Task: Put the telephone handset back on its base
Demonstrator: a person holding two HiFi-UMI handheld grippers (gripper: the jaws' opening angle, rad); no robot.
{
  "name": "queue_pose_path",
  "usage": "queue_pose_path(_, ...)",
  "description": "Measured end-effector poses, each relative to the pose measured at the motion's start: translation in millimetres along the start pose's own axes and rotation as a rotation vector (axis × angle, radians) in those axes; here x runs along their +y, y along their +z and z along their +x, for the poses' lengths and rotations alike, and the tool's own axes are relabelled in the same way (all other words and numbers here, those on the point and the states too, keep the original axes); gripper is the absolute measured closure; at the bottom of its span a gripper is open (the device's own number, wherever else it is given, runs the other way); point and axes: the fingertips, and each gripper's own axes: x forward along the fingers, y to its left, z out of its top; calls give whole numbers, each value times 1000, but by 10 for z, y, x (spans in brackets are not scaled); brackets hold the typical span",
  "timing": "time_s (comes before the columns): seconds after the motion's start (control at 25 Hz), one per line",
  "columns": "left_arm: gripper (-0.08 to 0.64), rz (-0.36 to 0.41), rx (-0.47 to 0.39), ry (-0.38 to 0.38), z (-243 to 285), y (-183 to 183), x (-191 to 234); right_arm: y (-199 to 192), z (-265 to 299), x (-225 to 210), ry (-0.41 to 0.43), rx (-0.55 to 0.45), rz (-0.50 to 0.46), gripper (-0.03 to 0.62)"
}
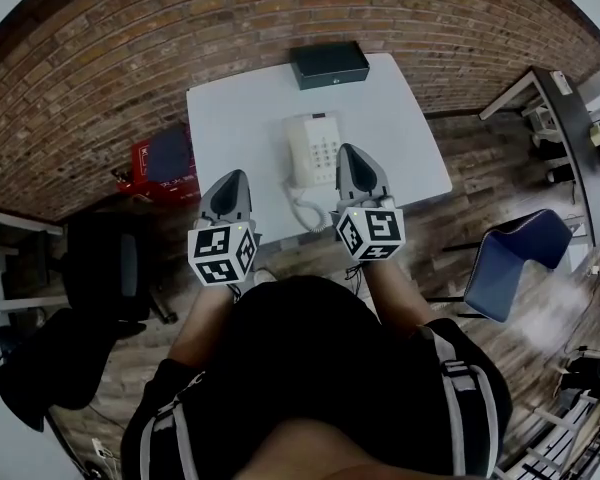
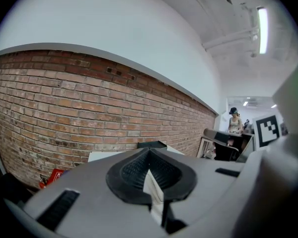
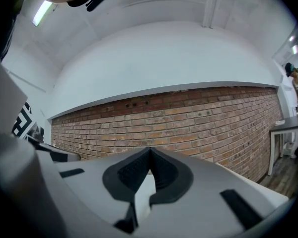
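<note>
Brick wall backs a white table [image 1: 410, 138]; the telephone [image 1: 320, 143] sits mid-table, its handset [image 1: 298, 154] seemingly on the base, with the right gripper [image 1: 352, 156] just beside it and the left gripper [image 1: 233, 180] further left, both pinched closed on nothing

An office is showing: a desk telephone [image 1: 311, 148] sitting on a white table [image 1: 230, 118], a blue chair [image 1: 515, 258] standing near a brick wall [image 1: 180, 28].

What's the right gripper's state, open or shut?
Shut. In the right gripper view, the right gripper has its jaws meeting at the tip, with nothing between them.
</note>
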Motion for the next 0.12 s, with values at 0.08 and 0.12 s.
queue_pose_path(0.08, 563, 2, 2, -4, 10, -6, 13, -23, 20, 22, 2, 4, 1, 595)
queue_pose_path(0.12, 563, 3, 3, -6, 16, -8, 19, -34, 30, 32, 3, 5, 1, 595)
